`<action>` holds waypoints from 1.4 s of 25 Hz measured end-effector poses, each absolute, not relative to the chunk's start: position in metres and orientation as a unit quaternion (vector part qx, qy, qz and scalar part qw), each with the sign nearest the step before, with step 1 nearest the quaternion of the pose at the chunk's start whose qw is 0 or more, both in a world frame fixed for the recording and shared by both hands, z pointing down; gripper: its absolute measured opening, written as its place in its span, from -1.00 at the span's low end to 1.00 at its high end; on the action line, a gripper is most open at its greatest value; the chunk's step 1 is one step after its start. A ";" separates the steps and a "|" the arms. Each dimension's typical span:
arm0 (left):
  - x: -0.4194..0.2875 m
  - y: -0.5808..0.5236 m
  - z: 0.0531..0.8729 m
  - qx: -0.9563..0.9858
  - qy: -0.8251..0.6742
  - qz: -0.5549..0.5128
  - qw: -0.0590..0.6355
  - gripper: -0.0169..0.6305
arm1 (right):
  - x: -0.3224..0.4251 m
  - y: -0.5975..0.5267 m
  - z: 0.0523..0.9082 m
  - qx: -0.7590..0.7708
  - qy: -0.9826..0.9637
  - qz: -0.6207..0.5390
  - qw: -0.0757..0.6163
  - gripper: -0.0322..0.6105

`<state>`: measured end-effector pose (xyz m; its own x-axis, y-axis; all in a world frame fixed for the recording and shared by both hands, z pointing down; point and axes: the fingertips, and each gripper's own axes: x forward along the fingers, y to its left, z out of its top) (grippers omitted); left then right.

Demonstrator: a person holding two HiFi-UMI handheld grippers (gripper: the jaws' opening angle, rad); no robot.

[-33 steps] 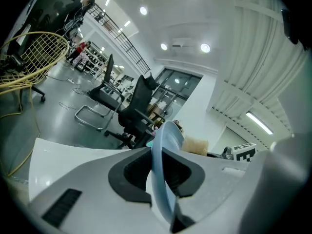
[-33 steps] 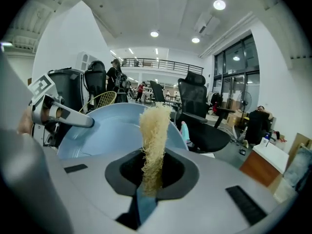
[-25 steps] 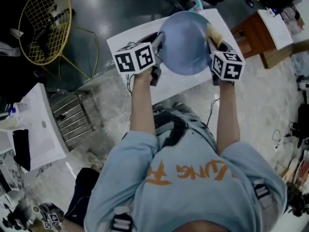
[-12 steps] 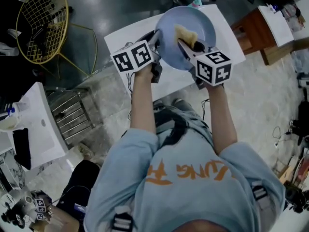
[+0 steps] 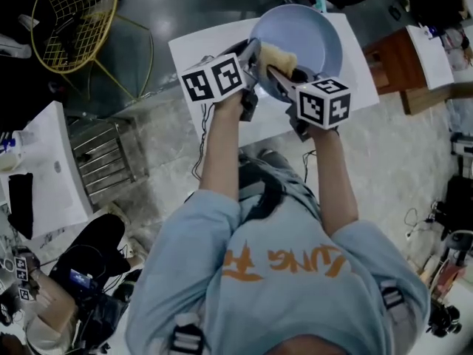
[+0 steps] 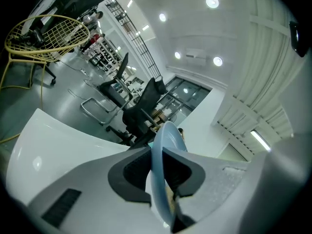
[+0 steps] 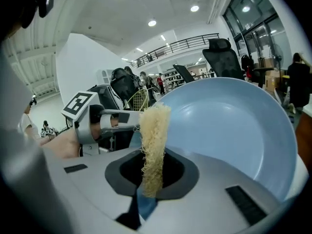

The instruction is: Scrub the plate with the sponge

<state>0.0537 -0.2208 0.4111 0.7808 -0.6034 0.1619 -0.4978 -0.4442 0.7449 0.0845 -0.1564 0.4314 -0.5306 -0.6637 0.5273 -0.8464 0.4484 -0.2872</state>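
Head view: the pale blue plate (image 5: 310,35) is held tilted above the white table (image 5: 196,54) on the far side. The left gripper (image 5: 253,50) is clamped edge-on on the plate's left rim. The yellow sponge (image 5: 275,56) lies against the plate's inner face near that rim, pinched in the right gripper (image 5: 277,71), which reaches in from the near right. A yellow wire chair (image 5: 74,21) stands far left.

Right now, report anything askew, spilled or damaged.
Nothing stands out. The left tool clamps the blue plate by its rim, tilted, which fits scrubbing; the right tool grips the yellow sponge at its face. No spill or damage shows.
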 end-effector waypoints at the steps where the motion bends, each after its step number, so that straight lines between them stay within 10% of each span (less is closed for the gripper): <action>1: 0.054 -0.221 0.410 0.848 -0.324 -0.064 0.414 -0.81 | 0.089 -0.157 0.433 0.459 -0.830 0.264 0.178 -0.79; 25: 0.078 -0.224 0.417 0.861 -0.313 -0.034 0.399 -0.81 | 0.263 -0.130 0.439 0.649 -0.691 0.252 0.195 -0.79; 35: 0.062 -0.229 0.425 0.849 -0.339 -0.035 0.403 -0.81 | 0.144 -0.143 0.397 0.469 -0.837 0.259 0.113 -0.79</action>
